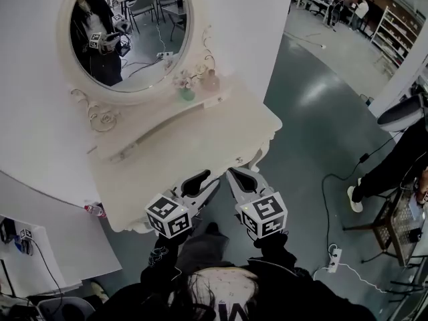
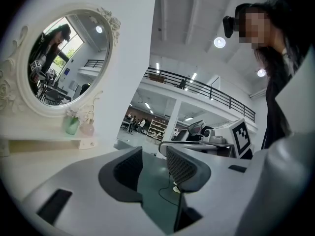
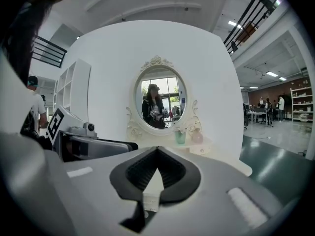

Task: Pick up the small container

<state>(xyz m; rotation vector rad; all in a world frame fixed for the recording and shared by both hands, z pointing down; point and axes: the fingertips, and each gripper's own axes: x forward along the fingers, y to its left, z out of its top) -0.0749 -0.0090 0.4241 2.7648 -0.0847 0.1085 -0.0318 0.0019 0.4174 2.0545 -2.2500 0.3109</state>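
Head view: the left tool (image 1: pixel 208 179) and right tool (image 1: pixel 235 174) are side by side over the front edge of the white surface (image 1: pixel 180 159). The small green container (image 1: pixel 186 93) stands well ahead of both, on the ledge (image 1: pixel 160 127) under the oval mirror (image 1: pixel 130 32), with a pink bottle (image 1: pixel 210 80) just beside it.

Left gripper view: the left tool's jaws stand apart with nothing between them. The container is far ahead, off to its left.

Right gripper view: the right tool's jaws meet at the tips and are empty. The container is ahead, slightly right of them, well apart.
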